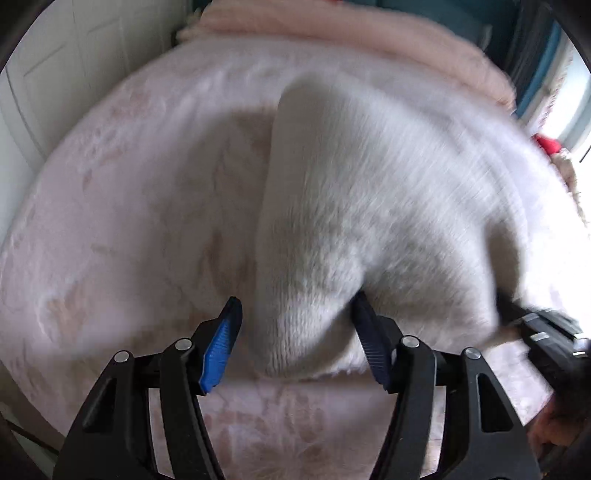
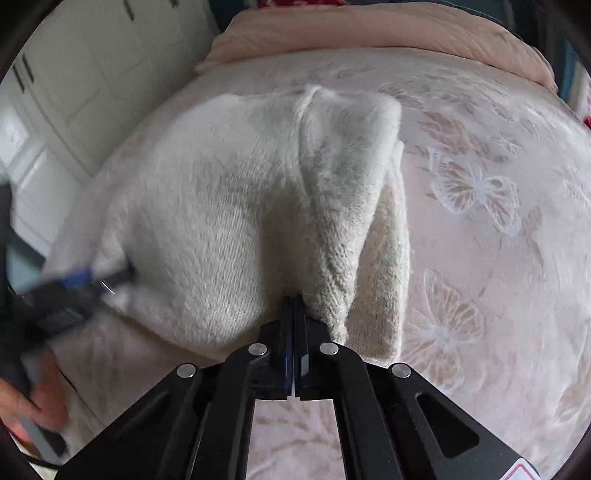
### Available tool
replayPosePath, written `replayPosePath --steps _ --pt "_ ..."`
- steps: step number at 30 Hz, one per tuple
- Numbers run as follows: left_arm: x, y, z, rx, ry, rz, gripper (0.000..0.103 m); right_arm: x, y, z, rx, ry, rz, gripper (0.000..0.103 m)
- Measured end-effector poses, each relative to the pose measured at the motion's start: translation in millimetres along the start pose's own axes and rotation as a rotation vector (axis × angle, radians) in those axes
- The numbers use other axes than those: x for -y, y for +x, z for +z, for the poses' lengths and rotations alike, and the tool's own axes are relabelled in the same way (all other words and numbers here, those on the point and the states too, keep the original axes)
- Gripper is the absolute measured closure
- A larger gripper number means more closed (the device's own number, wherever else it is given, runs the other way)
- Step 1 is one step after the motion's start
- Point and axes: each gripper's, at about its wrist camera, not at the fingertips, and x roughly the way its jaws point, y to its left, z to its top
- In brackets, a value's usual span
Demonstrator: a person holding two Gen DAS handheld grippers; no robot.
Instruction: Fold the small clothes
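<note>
A white fuzzy knitted garment (image 1: 354, 206) lies bunched on a pink bedspread with butterfly print (image 1: 110, 229). In the left wrist view my left gripper (image 1: 295, 306) is open, its blue-padded jaws on either side of a raised fold at the garment's near edge. My right gripper (image 1: 517, 317) shows blurred at that view's right, at the garment's edge. In the right wrist view my right gripper (image 2: 294, 301) is shut on the near edge of the garment (image 2: 229, 206), lifting a fold. The left gripper (image 2: 107, 278) shows blurred at the garment's left edge.
A folded pink blanket (image 2: 388, 33) lies along the far side of the bed. White cabinet doors (image 2: 92, 62) stand left of the bed. A red object (image 1: 548, 144) sits at the bed's right edge. The bedspread (image 2: 480, 221) extends right of the garment.
</note>
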Motion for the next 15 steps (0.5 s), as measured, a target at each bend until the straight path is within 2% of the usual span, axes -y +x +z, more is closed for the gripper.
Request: replayPosePath --steps 3,5,7,8,10,11,12,13,15 --pt "-1.0 -29.3 1.2 0.029 -0.035 -0.024 0.044 -6.2 -40.9 4.3 0.044 0.02 0.016 0.103" --pt "4.6 -55.2 -0.4 0.069 -0.023 -0.027 0.042 -8.1 -76.4 0.6 0.11 0.014 -0.012 0.091" --pt "11.4 -71.7 -0.5 0.106 -0.011 -0.002 0.029 -3.9 -99.1 -7.1 0.148 0.023 -0.047 0.082" --pt "16.2 -85.1 -3.6 0.137 0.001 0.01 0.026 -1.0 -107.9 -12.3 0.163 0.037 -0.06 0.075" --pt "25.0 -100.3 -8.4 0.173 0.014 0.024 0.02 3.1 -116.2 -15.7 0.176 0.06 -0.082 0.066" --pt "29.8 -108.7 -13.3 0.194 0.023 0.037 0.016 5.0 -123.7 -24.7 0.197 0.068 -0.106 0.055" --pt "34.2 -114.4 -17.9 0.205 0.028 0.045 0.012 3.5 -129.4 -31.3 0.218 0.067 -0.126 0.05" --pt "37.8 -116.7 -19.5 0.209 0.033 0.045 0.011 4.6 -130.9 -35.6 0.231 0.064 -0.14 0.041" --pt "45.0 -120.2 -30.0 0.212 0.05 0.061 0.011 8.4 -129.0 -41.2 0.263 0.051 -0.183 0.032"
